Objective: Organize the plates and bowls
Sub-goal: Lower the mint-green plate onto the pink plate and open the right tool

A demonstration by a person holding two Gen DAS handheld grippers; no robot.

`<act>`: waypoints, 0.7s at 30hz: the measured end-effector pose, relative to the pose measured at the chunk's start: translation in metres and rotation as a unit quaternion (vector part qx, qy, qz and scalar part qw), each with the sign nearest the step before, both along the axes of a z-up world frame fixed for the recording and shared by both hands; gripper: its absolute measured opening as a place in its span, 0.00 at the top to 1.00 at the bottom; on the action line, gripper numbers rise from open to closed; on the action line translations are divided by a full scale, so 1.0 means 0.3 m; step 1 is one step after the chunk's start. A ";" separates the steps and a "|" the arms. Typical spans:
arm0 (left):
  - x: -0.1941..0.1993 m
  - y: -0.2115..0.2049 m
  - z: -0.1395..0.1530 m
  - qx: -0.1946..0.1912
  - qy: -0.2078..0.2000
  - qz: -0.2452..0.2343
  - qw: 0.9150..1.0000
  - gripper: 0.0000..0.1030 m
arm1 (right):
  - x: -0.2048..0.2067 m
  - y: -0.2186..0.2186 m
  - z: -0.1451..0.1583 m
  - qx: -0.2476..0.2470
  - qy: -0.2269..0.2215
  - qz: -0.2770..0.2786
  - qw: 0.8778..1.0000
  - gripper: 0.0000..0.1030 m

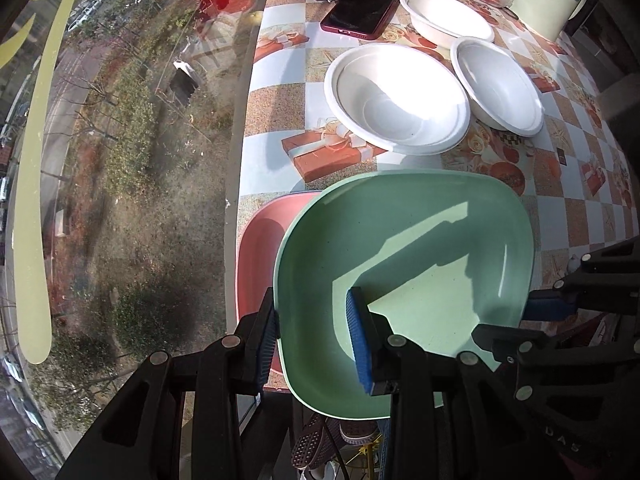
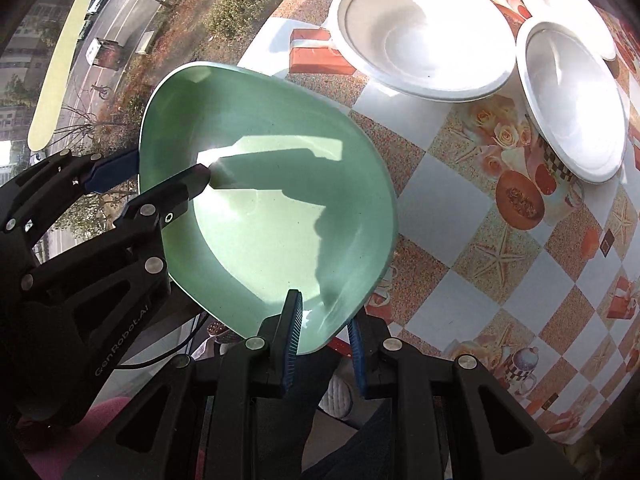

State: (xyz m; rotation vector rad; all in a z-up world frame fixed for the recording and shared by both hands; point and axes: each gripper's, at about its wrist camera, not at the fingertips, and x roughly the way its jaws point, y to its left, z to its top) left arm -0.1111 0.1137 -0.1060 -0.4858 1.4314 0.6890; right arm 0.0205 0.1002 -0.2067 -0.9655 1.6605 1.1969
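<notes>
Patterned surface beside a window, bearing three white bowls.
Left claw and right claw each clamp the green plate's rim, above a pink plate.

Sunlit patterned table beside window

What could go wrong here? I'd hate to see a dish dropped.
1. Both the left claw and right claw pinch only the rim of the green plate, so it could slip or tilt.
2. The green plate partly overhangs the table edge.
3. It could bump the pink plate below or the white bowls nearby.
</notes>
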 end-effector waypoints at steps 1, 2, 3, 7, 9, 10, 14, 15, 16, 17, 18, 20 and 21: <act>-0.006 0.003 -0.004 -0.001 0.002 0.003 1.000 0.66 | 0.004 0.008 -0.005 -0.002 0.005 0.002 1.000 0.75; -0.016 0.009 -0.011 -0.003 0.005 0.006 1.000 0.66 | 0.005 0.015 -0.010 -0.004 0.010 0.003 1.000 0.75; -0.026 0.012 -0.015 -0.005 0.007 0.008 1.000 0.66 | 0.002 0.026 -0.013 -0.005 0.014 0.004 1.000 0.75; -0.042 0.029 -0.031 -0.006 0.017 0.008 1.000 0.66 | 0.003 0.046 -0.038 -0.008 0.022 0.003 1.000 0.75; -0.046 0.036 -0.038 -0.005 0.021 0.005 1.000 0.66 | 0.008 0.054 -0.051 -0.010 0.025 -0.003 1.000 0.75; -0.043 0.040 -0.043 -0.003 0.023 0.002 1.000 0.66 | 0.015 0.057 -0.057 -0.011 0.026 -0.007 1.000 0.75; -0.033 0.053 -0.043 0.005 0.027 -0.007 1.000 0.66 | 0.059 0.057 -0.073 -0.017 0.031 -0.028 0.999 0.75; -0.033 0.057 -0.044 0.007 0.028 -0.008 1.000 0.66 | 0.066 0.057 -0.077 -0.018 0.033 -0.030 0.999 0.75; -0.034 0.059 -0.042 0.010 0.029 -0.009 0.999 0.66 | 0.072 0.053 -0.081 -0.019 0.034 -0.031 0.999 0.75; -0.036 0.062 -0.041 0.011 0.029 -0.009 0.999 0.66 | 0.079 0.054 -0.084 -0.020 0.036 -0.031 0.999 0.75; -0.040 0.065 -0.043 0.012 0.029 -0.008 0.999 0.66 | 0.078 0.053 -0.084 -0.020 0.037 -0.030 0.999 0.75; -0.045 0.076 -0.047 0.012 0.028 -0.005 1.000 0.66 | 0.088 0.053 -0.089 -0.019 0.041 -0.032 0.998 0.75; -0.049 0.082 -0.051 0.012 0.025 -0.002 1.000 0.66 | 0.092 0.054 -0.090 -0.018 0.043 -0.036 0.998 0.75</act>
